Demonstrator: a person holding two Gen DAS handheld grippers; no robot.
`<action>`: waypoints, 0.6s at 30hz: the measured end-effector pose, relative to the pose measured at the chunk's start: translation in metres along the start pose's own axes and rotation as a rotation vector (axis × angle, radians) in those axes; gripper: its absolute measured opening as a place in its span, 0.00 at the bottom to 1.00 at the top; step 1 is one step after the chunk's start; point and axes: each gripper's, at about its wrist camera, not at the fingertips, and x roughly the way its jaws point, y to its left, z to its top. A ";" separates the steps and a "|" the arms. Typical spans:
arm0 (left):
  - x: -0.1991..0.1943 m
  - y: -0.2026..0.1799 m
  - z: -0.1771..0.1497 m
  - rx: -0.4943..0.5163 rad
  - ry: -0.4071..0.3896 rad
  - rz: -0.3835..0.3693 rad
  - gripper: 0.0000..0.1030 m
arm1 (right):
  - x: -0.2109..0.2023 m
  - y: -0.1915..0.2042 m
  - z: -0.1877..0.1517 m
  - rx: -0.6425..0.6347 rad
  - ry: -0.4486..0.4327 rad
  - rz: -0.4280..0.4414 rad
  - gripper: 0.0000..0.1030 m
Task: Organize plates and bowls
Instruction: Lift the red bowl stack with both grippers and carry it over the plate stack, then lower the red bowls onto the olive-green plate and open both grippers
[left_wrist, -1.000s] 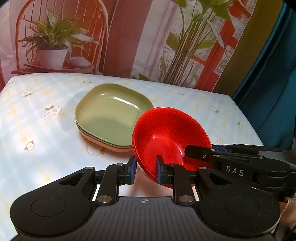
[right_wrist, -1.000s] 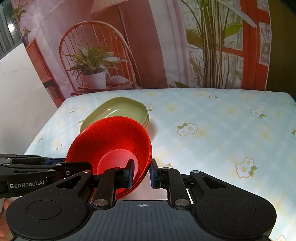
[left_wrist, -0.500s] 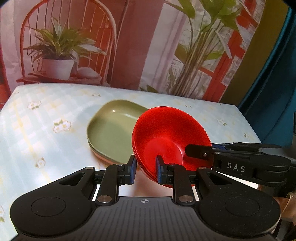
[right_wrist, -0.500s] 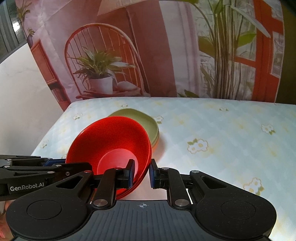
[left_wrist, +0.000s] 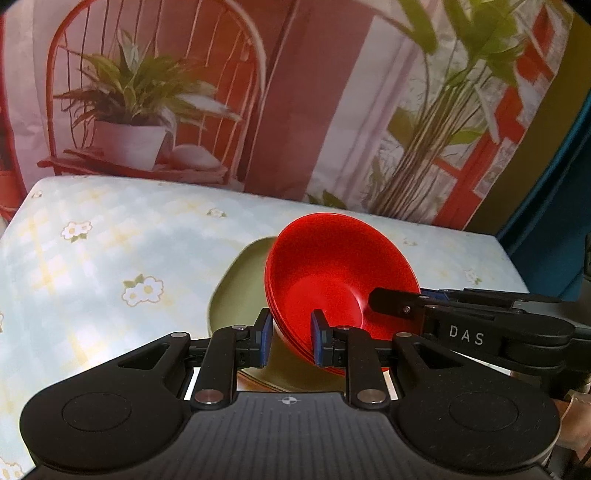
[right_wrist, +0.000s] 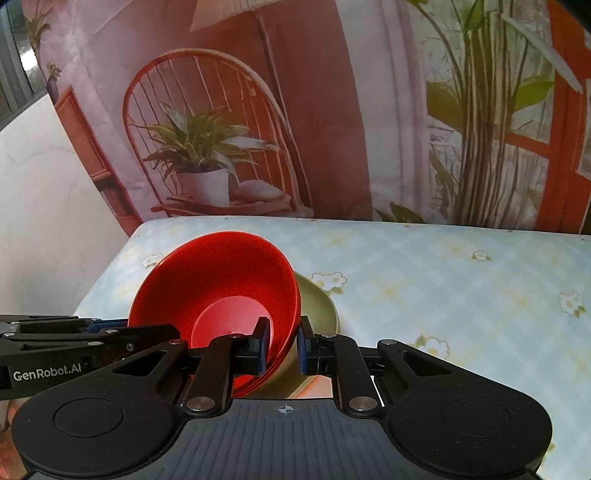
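STEP carry red bowls (left_wrist: 332, 273) onto green plates (left_wrist: 240, 291) | GRIP left tool (left_wrist: 288, 334) and right tool (right_wrist: 280, 345) each clamped on opposite rims, stack tilted above the plates at desk (left_wrist: 92, 258) middle | TIP level both hands, lower centred, release together

Green plates (left_wrist: 240, 295) block below; tablecloth (right_wrist: 461, 280) rightward seems clear.

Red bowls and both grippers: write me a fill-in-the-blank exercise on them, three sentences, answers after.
1. The stacked bowls held by both grippers are ____ in colour.
2. The left gripper and the right gripper each have their jaws clamped on the bowls' ____.
3. Below the bowls, on the floral tablecloth, lies a ____ plate.

Answers: red; rim; green
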 end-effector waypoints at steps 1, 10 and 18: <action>0.004 0.002 0.001 -0.002 0.012 0.003 0.22 | 0.004 0.000 0.000 -0.004 0.004 -0.003 0.14; 0.027 0.014 -0.003 -0.002 0.054 0.015 0.22 | 0.032 0.001 -0.004 -0.007 0.047 -0.020 0.14; 0.037 0.014 -0.005 0.024 0.071 0.042 0.22 | 0.043 0.001 -0.012 -0.010 0.068 -0.033 0.14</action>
